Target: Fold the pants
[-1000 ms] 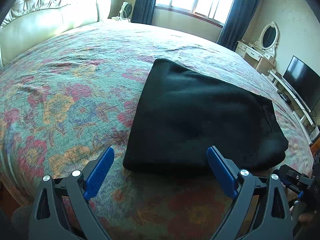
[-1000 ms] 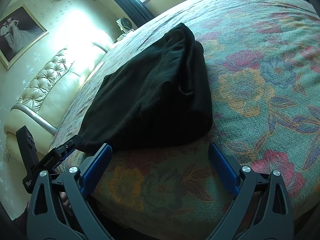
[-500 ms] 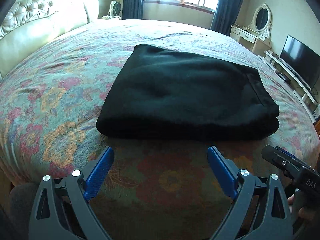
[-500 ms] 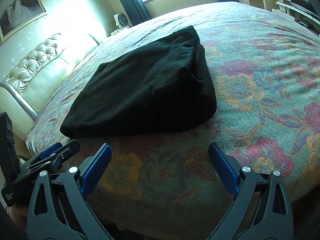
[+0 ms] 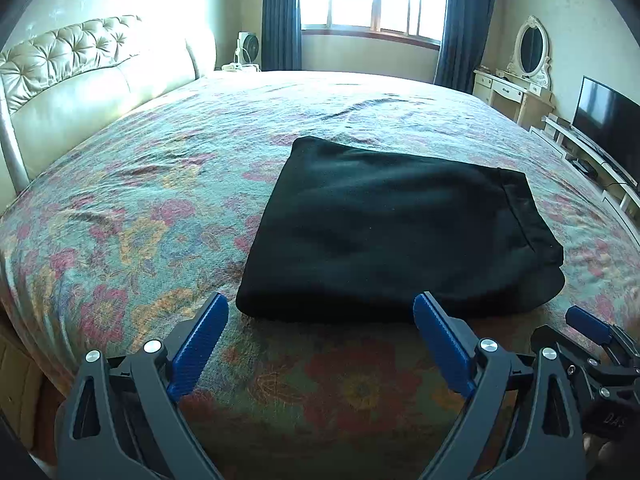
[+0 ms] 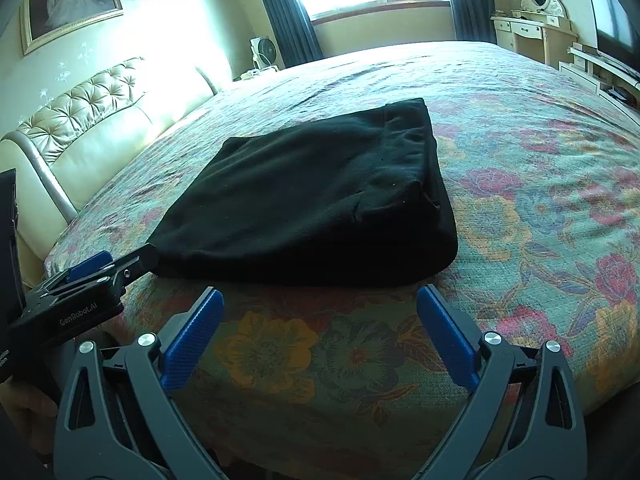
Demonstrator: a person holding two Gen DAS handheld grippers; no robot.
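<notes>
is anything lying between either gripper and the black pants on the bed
Nothing visible does. The left gripper and right gripper are both open just short of the near edge of the folded black pants, with only a bare strip of floral bedspread between them.

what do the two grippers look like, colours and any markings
Both match: the left gripper and right gripper have dark grey triangular cut-out arms, silver round bolts and ribbed blue finger pads. Seen from the right wrist view, the left gripper's black body reads "GenRobot.AI". No cables or sleeves show.
</notes>
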